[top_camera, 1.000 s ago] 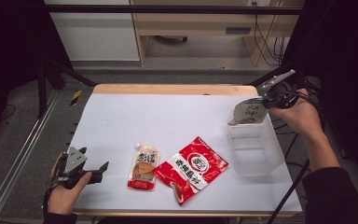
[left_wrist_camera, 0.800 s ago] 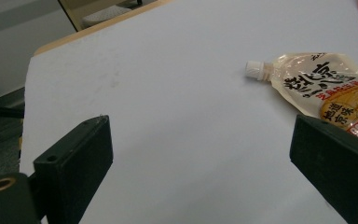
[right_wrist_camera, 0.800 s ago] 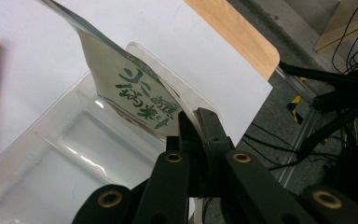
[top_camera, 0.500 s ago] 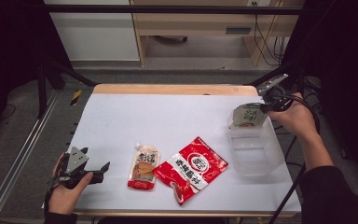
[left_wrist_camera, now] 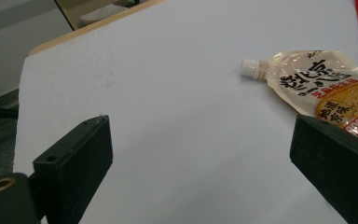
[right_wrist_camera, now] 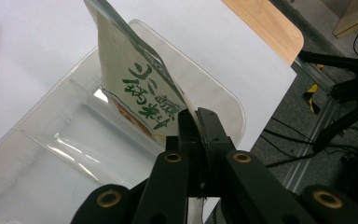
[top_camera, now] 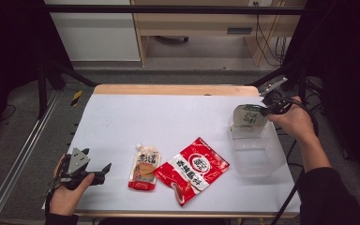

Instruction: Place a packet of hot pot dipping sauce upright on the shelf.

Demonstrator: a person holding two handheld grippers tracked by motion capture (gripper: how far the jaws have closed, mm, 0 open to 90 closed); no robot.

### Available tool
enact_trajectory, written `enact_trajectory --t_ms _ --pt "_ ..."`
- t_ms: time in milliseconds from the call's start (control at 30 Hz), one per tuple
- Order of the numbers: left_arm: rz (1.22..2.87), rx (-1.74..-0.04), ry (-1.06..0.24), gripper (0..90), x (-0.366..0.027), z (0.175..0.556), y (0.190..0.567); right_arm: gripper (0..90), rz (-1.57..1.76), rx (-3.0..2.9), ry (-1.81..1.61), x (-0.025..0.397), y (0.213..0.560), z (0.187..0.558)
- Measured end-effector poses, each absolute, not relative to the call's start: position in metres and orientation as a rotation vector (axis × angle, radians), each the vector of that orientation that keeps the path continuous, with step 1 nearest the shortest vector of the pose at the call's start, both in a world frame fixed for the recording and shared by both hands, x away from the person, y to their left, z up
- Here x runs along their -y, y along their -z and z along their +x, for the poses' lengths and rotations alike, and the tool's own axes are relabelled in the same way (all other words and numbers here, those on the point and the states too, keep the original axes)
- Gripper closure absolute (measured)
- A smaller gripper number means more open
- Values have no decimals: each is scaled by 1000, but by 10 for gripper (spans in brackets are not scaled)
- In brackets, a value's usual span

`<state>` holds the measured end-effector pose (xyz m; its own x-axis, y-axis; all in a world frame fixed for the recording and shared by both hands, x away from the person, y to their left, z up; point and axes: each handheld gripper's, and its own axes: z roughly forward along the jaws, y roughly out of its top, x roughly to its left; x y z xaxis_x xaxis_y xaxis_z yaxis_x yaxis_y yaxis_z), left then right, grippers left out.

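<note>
Right gripper [right_wrist_camera: 198,119] clamps a green-lettered pouch [right_wrist_camera: 135,84]; left gripper [left_wrist_camera: 205,168] gapes empty.

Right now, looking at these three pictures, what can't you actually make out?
- Pouch with green print, right gripper view: its lower edge is hidden behind the right gripper, whose fingers are shut on it.
- Clear plastic bin, high view: whether the pouch touches its floor is lost in the glare.
- Spouted pouch, left gripper view: its bottom is cut off by the picture's edge and the left gripper's finger.
- Red bag, high view: print too small to read.
</note>
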<state>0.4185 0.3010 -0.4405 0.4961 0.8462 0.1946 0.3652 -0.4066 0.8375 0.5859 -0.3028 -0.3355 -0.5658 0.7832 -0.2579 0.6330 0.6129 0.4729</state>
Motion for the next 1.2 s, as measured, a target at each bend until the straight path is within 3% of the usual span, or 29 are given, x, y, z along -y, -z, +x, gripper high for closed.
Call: enact_trajectory --t_ms 767,900,933,967,1100,1200 --pt "1989 -993 -807 56 -300 418 441 814 1139 -2348 -529 307 340 586" --pt "1990 -994 -804 56 -301 418 441 700 1138 -2329 -562 307 339 585" --pt "1990 -994 -804 56 -301 419 441 579 1130 -2319 -615 306 338 583" --pt "1991 -994 -804 56 -301 419 441 579 1130 -2319 -615 306 338 583" --pt "1995 -994 -802 56 -300 419 441 325 1060 -2240 -653 301 330 573" --pt "2000 -991 -801 56 -300 419 441 266 1043 -2216 -677 301 325 568"
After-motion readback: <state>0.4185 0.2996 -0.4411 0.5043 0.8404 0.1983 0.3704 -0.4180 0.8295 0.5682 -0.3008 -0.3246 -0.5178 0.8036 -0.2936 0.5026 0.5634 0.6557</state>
